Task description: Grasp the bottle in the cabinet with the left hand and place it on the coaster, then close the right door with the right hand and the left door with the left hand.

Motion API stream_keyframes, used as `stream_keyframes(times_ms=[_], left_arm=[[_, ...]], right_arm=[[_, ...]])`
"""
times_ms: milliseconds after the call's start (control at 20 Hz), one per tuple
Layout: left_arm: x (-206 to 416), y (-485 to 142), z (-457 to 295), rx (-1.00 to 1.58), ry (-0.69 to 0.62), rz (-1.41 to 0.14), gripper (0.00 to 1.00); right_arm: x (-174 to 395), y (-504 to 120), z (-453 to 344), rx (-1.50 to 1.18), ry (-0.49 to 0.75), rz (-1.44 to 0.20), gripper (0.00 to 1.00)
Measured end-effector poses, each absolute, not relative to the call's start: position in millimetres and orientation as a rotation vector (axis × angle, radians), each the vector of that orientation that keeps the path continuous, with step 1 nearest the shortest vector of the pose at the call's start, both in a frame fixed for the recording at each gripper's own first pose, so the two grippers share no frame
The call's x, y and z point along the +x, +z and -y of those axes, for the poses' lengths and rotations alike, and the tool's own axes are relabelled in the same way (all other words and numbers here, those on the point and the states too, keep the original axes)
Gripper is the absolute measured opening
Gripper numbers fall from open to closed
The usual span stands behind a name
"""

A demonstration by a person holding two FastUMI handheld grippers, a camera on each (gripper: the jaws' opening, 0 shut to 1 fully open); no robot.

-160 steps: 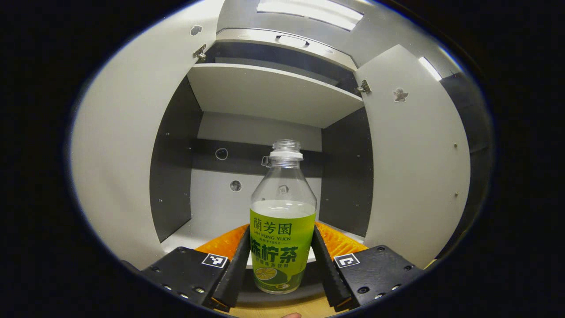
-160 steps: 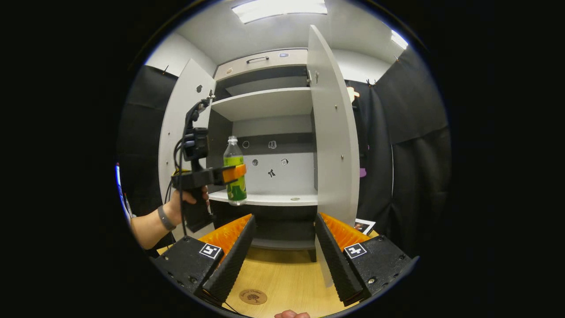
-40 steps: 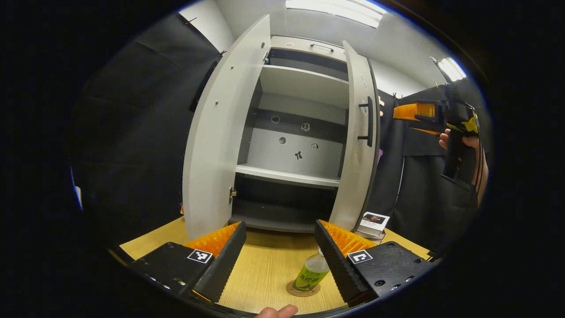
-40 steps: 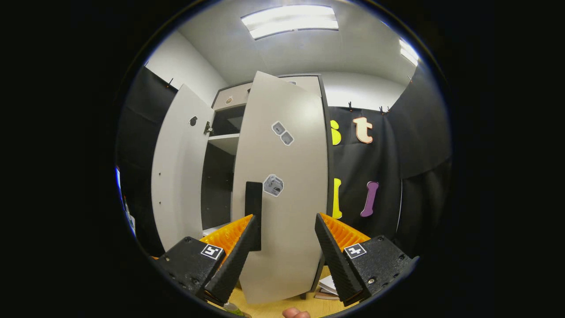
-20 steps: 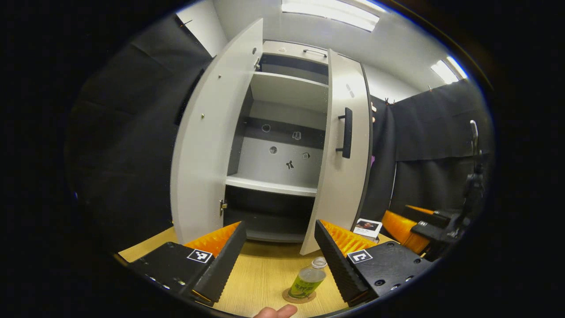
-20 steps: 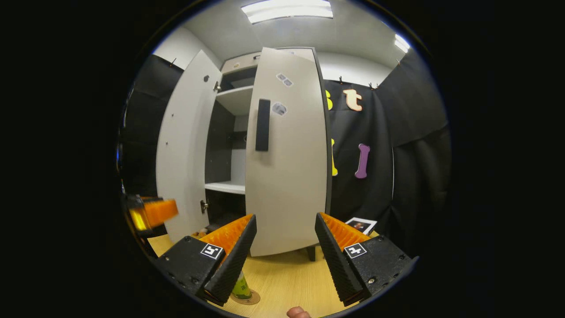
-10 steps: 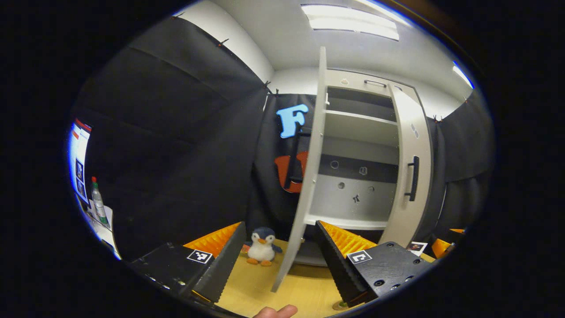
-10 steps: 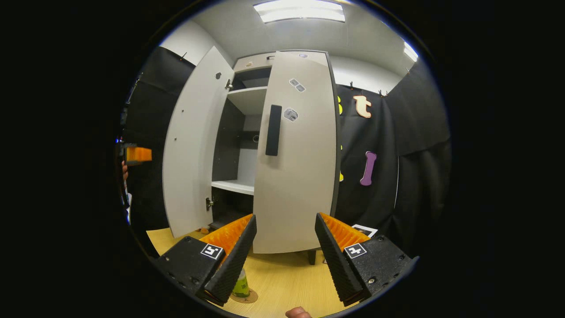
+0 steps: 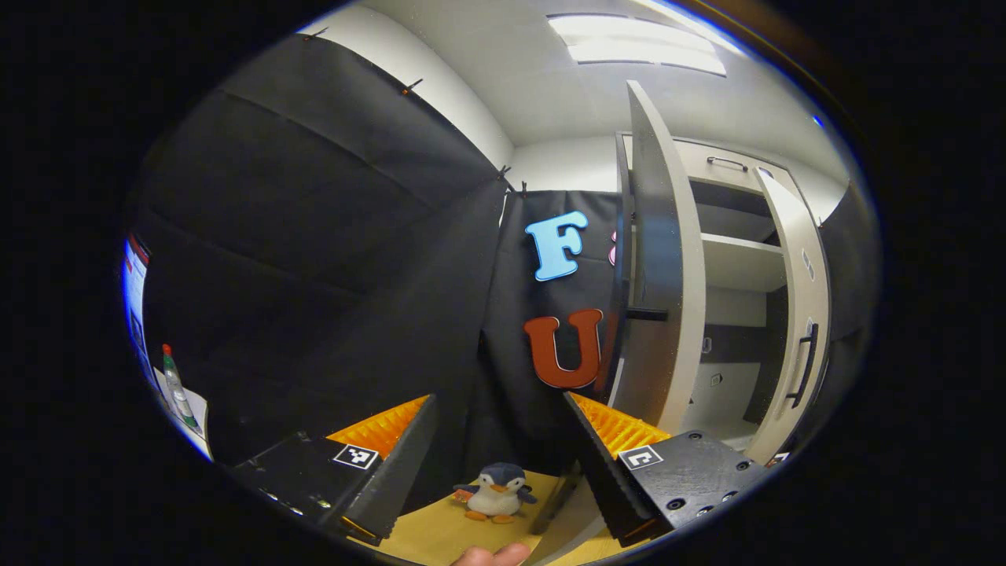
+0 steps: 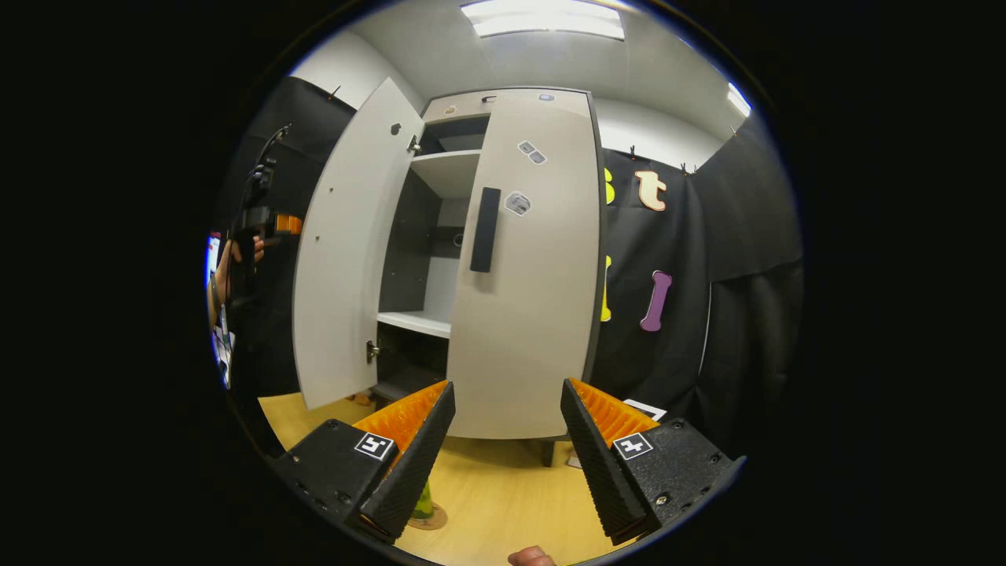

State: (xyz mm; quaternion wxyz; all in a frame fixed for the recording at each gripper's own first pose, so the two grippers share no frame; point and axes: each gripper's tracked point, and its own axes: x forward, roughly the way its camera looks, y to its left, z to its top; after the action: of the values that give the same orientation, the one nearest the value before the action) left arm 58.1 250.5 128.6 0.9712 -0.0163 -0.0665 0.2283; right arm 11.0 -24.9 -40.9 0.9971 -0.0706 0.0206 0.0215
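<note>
In the right gripper view the grey cabinet has its right door [image 10: 530, 314] shut or nearly so, with a dark handle [image 10: 485, 229]. The left door [image 10: 346, 251] stands wide open. The green bottle [image 10: 424, 497] stands on the round coaster [image 10: 432, 519] on the wooden table, half hidden behind one of my right fingers. My right gripper [image 10: 503, 440] is open and empty, back from the cabinet. A hand holds my left gripper [image 10: 275, 224] just behind the open door's outer side. In the left gripper view my left gripper [image 9: 499, 440] is open, facing the door's [image 9: 656, 275] outer side and edge.
A plush penguin [image 9: 495, 491] sits on the table [image 9: 424, 534] by the open door's foot. A spray bottle [image 9: 174, 385] stands on a side surface at far left. A small card [image 10: 644, 409] lies right of the cabinet. The black booth wall closes in both sides.
My left gripper has risen and swung left, round to the outer side of the open left door. The right door stays as it was and my right gripper has barely moved.
</note>
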Motion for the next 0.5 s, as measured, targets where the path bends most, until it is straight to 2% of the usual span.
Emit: stream_keyframes(times_ms=[200,250,300,350,400,450,500], left_arm=[[63.6,128.8,-248.9,-0.065,0.461,0.136,0.94],[65.1,129.2,-244.0,-0.081,0.444,0.134,0.99],[66.4,128.7,-237.9,-0.086,0.430,0.130,0.99],[66.3,129.2,-232.8,-0.074,0.420,0.131,0.93],[67.6,128.8,-226.4,-0.045,0.404,0.129,1.00],[68.9,130.3,-217.0,-0.015,0.381,0.126,0.99],[70.9,131.1,-205.2,0.008,0.352,0.118,0.92]], right_arm=[[11.6,-43.9,38.6,-0.113,0.005,-0.056,0.83],[11.8,-43.0,39.4,-0.109,0.001,-0.055,0.83],[12.6,-41.3,39.8,-0.107,0.000,-0.051,0.83],[13.8,-39.2,40.8,-0.108,-0.003,-0.047,0.83],[15.1,-37.8,42.0,-0.109,-0.006,-0.042,0.83],[15.0,-36.5,42.6,-0.110,-0.007,-0.036,0.83],[14.8,-34.7,43.5,-0.114,-0.009,-0.031,0.83]])
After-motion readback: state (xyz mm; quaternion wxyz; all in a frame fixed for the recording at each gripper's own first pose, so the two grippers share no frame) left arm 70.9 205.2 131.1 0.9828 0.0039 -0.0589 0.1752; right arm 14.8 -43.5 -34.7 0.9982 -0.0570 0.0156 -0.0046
